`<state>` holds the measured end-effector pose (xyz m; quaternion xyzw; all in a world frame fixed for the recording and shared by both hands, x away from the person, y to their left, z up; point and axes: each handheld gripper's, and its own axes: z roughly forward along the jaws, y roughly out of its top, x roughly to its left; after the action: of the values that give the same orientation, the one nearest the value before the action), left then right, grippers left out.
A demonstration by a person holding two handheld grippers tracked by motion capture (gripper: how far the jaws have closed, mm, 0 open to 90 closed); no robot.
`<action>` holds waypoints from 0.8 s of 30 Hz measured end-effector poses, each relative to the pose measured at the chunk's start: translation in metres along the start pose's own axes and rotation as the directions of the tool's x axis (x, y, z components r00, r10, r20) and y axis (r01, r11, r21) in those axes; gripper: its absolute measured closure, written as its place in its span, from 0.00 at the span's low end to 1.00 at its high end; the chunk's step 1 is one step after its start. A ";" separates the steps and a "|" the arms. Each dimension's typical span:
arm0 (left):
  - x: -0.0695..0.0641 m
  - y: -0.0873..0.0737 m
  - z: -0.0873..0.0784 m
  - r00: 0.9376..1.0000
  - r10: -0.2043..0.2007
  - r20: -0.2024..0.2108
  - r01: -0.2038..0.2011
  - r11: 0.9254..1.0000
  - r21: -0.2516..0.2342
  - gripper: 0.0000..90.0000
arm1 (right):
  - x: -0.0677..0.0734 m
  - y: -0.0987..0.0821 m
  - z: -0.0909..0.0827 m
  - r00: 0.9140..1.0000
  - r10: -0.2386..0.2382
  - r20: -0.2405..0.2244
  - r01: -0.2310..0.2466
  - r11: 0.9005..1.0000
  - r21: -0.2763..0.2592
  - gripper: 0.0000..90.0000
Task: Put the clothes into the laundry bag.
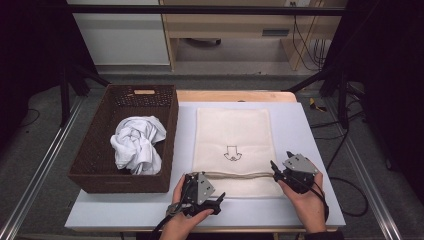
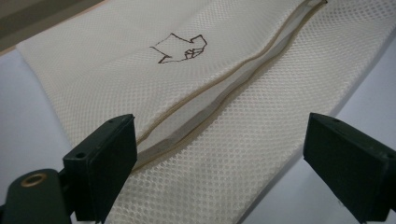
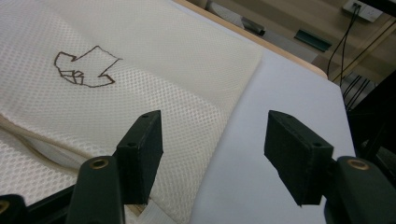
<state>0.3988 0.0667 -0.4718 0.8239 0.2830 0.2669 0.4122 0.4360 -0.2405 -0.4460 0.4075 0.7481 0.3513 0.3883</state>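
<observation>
With both grippers open and empty at the mesh bag's (image 1: 232, 145) zipper slit low in frame, left gripper (image 1: 212, 200) at its left end, right gripper (image 1: 278, 170) at its right, I judge next: pinch the slit's edges apart.

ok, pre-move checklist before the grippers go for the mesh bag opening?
1. Mesh bag flat on table: ok.
2. Bag opening gapes slightly, reachable: ok.
3. Left gripper jaws open, astride the bag's edge, nothing pinched: ok.
4. Right gripper jaws open at the bag's side edge, nothing pinched: ok.
5. White cloth bunched in basket, ready to pick: ok.
6. Opening wide enough for the cloth: cannot tell.
</observation>
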 end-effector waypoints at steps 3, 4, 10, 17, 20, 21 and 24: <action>0.002 0.000 0.000 1.000 -0.005 -0.008 0.005 1.000 0.004 0.12 | 0.000 0.000 0.001 1.000 -0.008 -0.004 0.008 1.000 0.007 0.42; 0.002 -0.001 0.001 1.000 -0.006 -0.015 0.006 1.000 0.006 0.13 | 0.001 0.000 0.000 1.000 -0.017 0.004 0.016 1.000 0.009 0.44; 0.005 -0.002 0.001 0.999 -0.023 -0.031 0.024 1.000 0.006 0.14 | 0.001 0.000 0.001 0.998 -0.047 0.029 0.046 0.999 0.018 0.48; 0.005 -0.002 0.002 0.999 -0.034 -0.037 0.035 0.999 0.005 0.14 | 0.001 0.002 -0.002 0.998 -0.060 0.004 0.060 0.998 0.024 0.48; 0.005 -0.002 0.002 0.998 -0.042 -0.044 0.042 0.999 0.003 0.16 | 0.003 0.003 -0.002 0.997 -0.071 -0.008 0.071 0.997 0.034 0.46; 0.005 -0.002 0.002 0.998 -0.044 -0.043 0.044 0.999 0.002 0.17 | 0.004 0.004 -0.003 0.997 -0.073 -0.016 0.073 0.997 0.037 0.44; 0.006 -0.002 0.001 0.998 -0.050 -0.040 0.050 0.999 -0.003 0.19 | 0.007 0.006 -0.003 0.997 -0.074 -0.034 0.075 0.996 0.037 0.41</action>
<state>0.4031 0.0715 -0.4724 0.8105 0.3116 0.2733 0.4138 0.4329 -0.2329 -0.4419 0.3808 0.7758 0.3287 0.3809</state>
